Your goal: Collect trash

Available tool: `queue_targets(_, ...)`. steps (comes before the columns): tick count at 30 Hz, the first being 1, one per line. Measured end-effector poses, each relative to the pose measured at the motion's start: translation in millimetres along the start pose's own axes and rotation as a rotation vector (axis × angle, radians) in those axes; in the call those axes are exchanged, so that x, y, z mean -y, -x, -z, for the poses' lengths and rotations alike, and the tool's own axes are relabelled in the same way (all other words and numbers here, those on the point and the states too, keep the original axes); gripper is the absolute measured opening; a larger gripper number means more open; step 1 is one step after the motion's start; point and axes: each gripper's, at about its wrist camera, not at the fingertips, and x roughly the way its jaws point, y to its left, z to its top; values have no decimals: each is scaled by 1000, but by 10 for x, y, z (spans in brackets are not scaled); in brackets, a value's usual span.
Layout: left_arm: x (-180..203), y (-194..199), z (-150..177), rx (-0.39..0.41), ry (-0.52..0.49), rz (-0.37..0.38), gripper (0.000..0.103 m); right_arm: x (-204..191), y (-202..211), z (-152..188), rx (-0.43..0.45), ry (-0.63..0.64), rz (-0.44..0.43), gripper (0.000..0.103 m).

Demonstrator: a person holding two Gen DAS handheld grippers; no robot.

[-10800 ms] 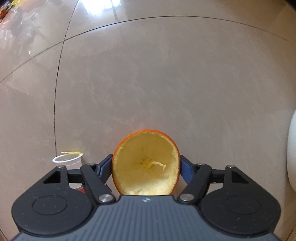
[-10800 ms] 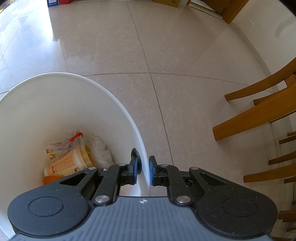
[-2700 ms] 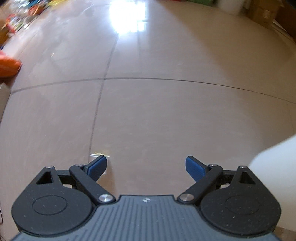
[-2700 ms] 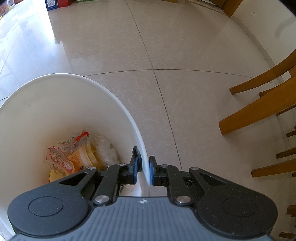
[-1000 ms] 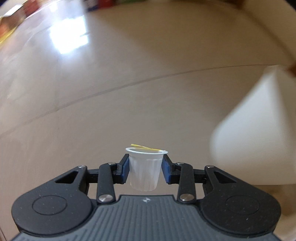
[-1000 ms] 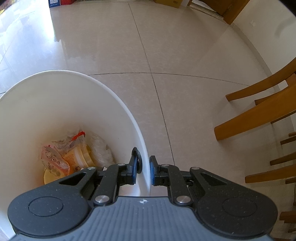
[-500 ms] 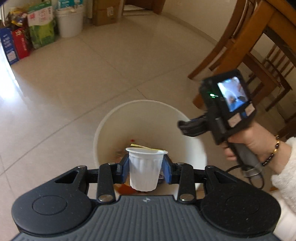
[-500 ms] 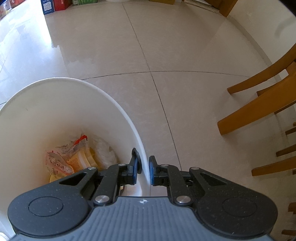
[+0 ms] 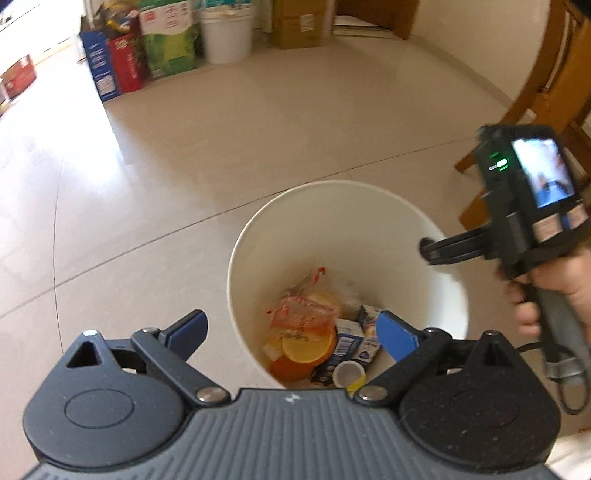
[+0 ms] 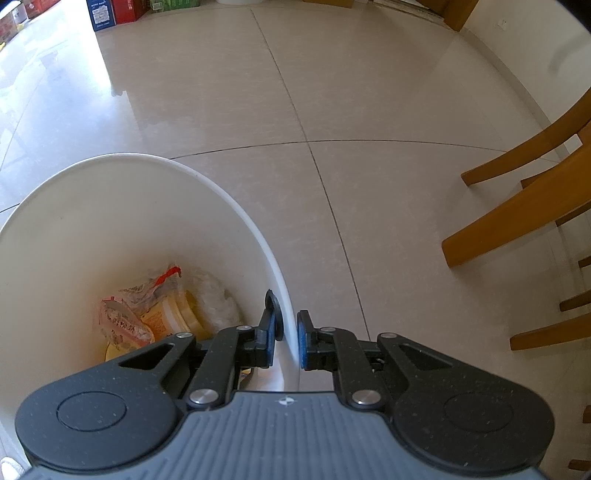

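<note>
The left gripper [image 9: 291, 332] hung above the white bin [image 9: 258, 236], its jaws having just swung wide apart, with nothing between the blue pads [image 9: 395, 334]. The small white cup [image 9: 347, 373] it had carried lay inside the bin on its side, open mouth up, near the closest wall, a yellow scrap at its rim. The right gripper [image 10: 287, 338] was clamped on the bin's thin rim [image 10: 290, 325], one pad inside the wall and one outside, jaws nearly together.

Inside the bin lay two orange peel halves [image 9: 306, 347] (one cupped in the other), one clear crumpled wrapper with red print [image 9: 299, 314], one yellowish tub [image 10: 173, 314], a white wad [image 10: 216, 295] and two blue-and-white cartons [image 9: 354, 343]. The trash covered the bottom only; the walls rose bare and smooth well above it.

Around the bin, the glossy beige tile floor [image 10: 332, 92] lay open on the far and left sides. To the right stood wooden chair legs [image 10: 517, 206], near the bin but not touching it. One hand [image 9: 546, 291] held the right gripper's handle. Against the far wall stood boxes [image 9: 122, 62] and one white bucket [image 9: 225, 33], well apart from the bin.
</note>
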Motion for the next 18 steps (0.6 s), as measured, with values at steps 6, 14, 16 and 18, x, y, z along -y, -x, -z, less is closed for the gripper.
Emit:
queue_targets(6, -105, -340, 126, -95, 62, -25, 97, -46, 39, 72, -1, 46, 4, 15)
queue_targets(14, -186, -345, 139, -104, 22, -138, 98, -25, 257, 211, -28, 68, -93, 53)
queue_targets(16, -232, -321, 138, -106, 44, -137, 98, -43, 348, 277, -30, 82, -121, 77)
queue_targets(18, -254, -302, 127, -113, 62, -146, 98, -73, 437, 337, -34, 100, -140, 84)
